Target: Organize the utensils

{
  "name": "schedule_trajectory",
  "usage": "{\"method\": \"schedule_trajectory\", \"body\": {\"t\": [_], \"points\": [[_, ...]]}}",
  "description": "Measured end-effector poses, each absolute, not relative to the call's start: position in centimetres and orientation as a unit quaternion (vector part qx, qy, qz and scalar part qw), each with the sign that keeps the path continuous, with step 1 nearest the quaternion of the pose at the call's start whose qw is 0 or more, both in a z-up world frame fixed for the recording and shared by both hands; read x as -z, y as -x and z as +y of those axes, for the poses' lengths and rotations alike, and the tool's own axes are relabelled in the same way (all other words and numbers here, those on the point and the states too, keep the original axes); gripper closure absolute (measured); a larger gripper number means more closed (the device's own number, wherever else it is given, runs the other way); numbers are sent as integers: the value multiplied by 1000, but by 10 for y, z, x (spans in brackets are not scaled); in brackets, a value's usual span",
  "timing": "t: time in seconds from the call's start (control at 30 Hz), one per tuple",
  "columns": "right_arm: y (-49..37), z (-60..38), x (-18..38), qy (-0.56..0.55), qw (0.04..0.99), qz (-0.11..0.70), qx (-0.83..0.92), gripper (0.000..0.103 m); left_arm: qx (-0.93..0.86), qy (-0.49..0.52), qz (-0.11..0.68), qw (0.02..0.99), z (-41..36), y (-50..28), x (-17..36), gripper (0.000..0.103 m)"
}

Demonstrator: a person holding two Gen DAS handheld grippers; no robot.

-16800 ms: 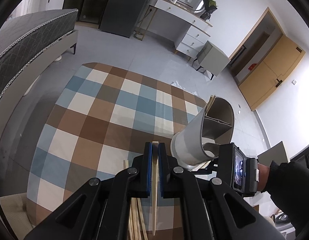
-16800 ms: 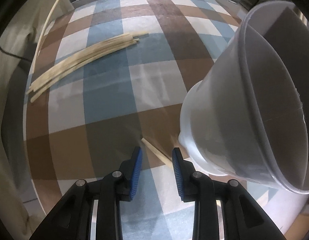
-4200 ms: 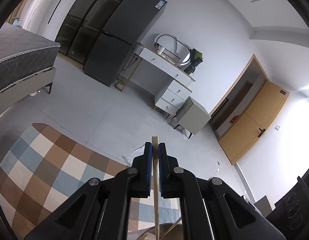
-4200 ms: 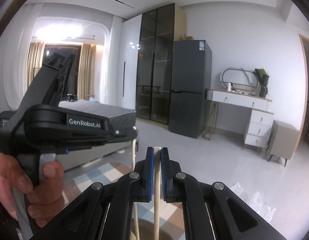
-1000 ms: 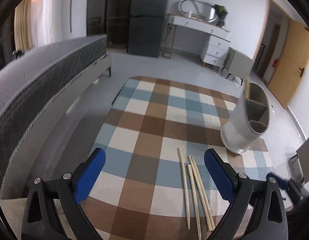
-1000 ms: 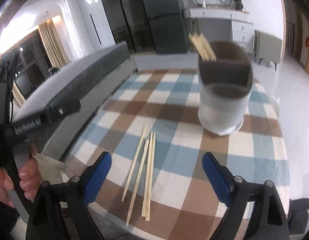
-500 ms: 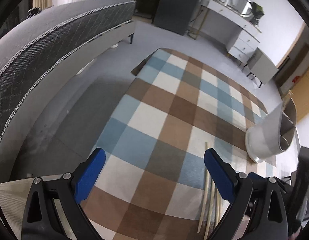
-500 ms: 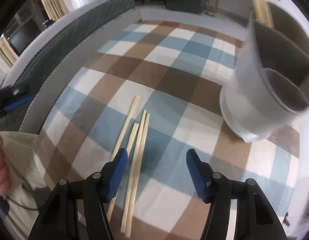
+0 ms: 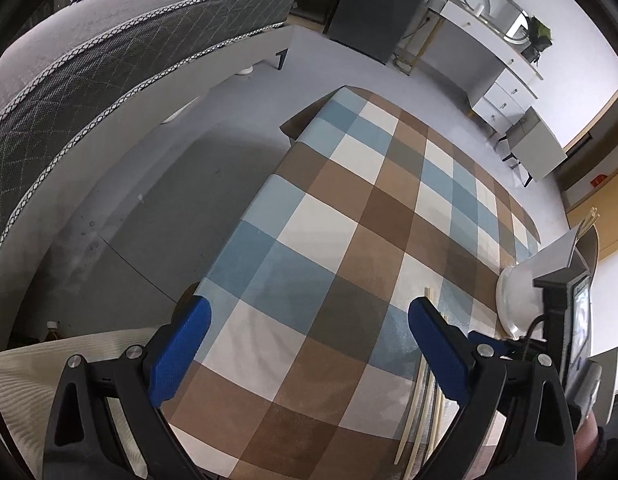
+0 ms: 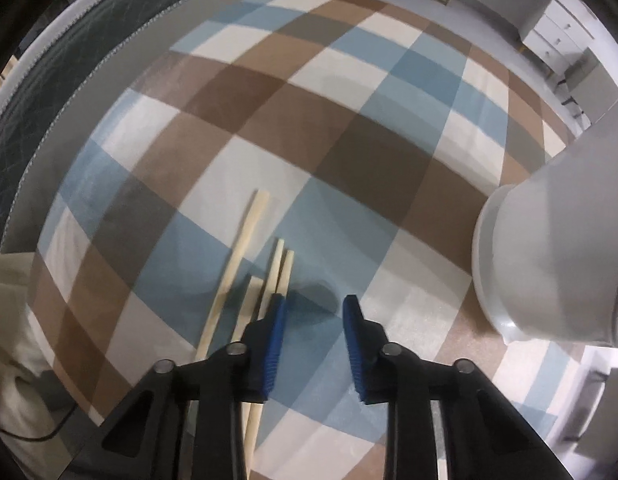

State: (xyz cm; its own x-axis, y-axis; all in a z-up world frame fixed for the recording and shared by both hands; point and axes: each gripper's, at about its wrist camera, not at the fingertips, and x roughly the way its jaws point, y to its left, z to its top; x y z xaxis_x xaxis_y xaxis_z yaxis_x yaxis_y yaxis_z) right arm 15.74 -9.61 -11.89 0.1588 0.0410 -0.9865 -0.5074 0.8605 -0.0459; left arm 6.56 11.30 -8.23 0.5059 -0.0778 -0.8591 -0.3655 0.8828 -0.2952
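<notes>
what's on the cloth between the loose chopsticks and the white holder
Nothing: in the right wrist view, only bare checked tablecloth lies between the chopsticks and the holder.

The right gripper points down at the checked tablecloth, its jaws closing with nothing between them. Four wooden chopsticks lie just left of the gripper, and the white utensil holder stands to its right.

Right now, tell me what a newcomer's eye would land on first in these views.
First the checked tablecloth in blue, brown and cream. Then the loose chopsticks lying on it, just left of the right gripper, whose jaws are closing with nothing between them. The white utensil holder stands at right, and the left gripper hangs wide open.
</notes>
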Motion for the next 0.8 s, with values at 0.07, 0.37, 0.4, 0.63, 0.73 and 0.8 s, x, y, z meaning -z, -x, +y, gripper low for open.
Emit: {"method": "schedule_trajectory", "body": {"t": [0.07,0.37,0.4,0.63,0.73,0.8], "points": [[-157,-95,118,190,737,621,-189,80,-84,234,493,833,115,-66,84,7],[-154,-80,122,233,726,621,-182,78,-81,248,499,826,119,-66,83,7],[-154,-79,122,234,724,624,-180,78,-81,250,500,825,119,-66,83,7],[-158,-61,119,220,724,628,-182,97,-79,274,494,821,131,-65,84,7],[-156,-49,117,225,732,616,-184,99,-93,274,492,821,136,-65,84,7],[-156,-50,114,206,743,606,-193,99,-101,271,495,819,139,-65,86,7]]}}
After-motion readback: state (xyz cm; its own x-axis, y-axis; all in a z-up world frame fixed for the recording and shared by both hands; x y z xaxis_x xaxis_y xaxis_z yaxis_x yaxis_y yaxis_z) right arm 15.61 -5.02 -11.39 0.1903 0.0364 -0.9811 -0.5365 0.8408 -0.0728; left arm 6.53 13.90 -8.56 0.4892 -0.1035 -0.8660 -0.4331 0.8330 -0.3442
